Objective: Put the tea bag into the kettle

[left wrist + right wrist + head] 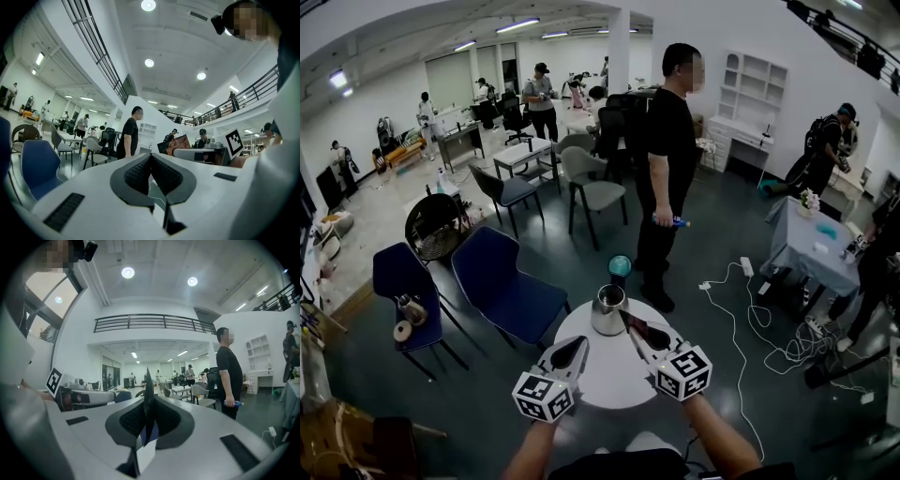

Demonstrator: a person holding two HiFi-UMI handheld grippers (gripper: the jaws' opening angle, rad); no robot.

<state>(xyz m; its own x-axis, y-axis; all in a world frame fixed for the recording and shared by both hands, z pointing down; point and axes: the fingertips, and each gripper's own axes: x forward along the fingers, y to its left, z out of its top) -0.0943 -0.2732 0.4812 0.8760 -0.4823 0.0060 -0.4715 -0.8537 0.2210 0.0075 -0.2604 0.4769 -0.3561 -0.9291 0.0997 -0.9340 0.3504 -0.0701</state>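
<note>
A steel kettle [607, 309] stands at the far edge of the round white table [600, 375], its top open. My right gripper [626, 318] points at the kettle from the right and is shut on a dark red-brown tea bag packet [653, 334]. In the right gripper view the packet [146, 385] shows edge-on between the jaws of that gripper [147, 401], with a white bit below. The left gripper view shows the same packet [182, 142] off to the right. My left gripper [578, 343] hovers over the table just left of the kettle, shut [150, 159] with nothing between its fingers.
Two blue chairs [502, 281] [401, 277] stand left of the table. A person in black [668, 159] stands just beyond it. White cables [741, 309] trail over the floor at right, near a cloth-covered table [811, 248]. A teal round object [620, 266] sits behind the kettle.
</note>
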